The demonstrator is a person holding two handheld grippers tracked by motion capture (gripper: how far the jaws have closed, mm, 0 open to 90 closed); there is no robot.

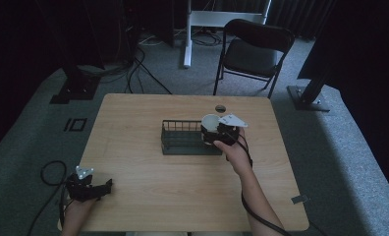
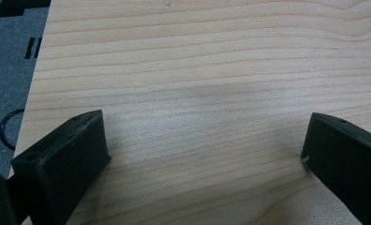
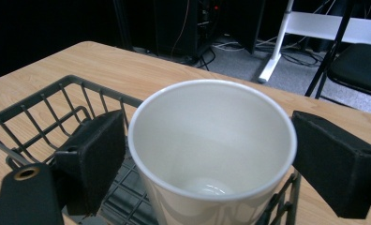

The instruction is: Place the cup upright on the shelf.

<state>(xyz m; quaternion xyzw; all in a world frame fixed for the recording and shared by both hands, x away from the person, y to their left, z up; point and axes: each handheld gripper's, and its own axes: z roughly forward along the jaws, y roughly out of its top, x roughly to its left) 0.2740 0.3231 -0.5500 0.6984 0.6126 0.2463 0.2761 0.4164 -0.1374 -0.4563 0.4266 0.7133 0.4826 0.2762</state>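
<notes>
A white paper cup stands upright and empty between the jaws of my right gripper, which press on its two sides. In the high view the cup hangs at the right end of a dark wire basket in the middle of the wooden table, with my right gripper shut on it. The basket's wire rim runs below and to the left of the cup. My left gripper rests near the table's front left corner. It stands open over bare wood with nothing between the jaws.
A round cable hole lies in the table just behind the basket. Beyond the table stand a black folding chair and a white desk leg. Cables trail over the grey carpet, and black stand bases sit at both sides.
</notes>
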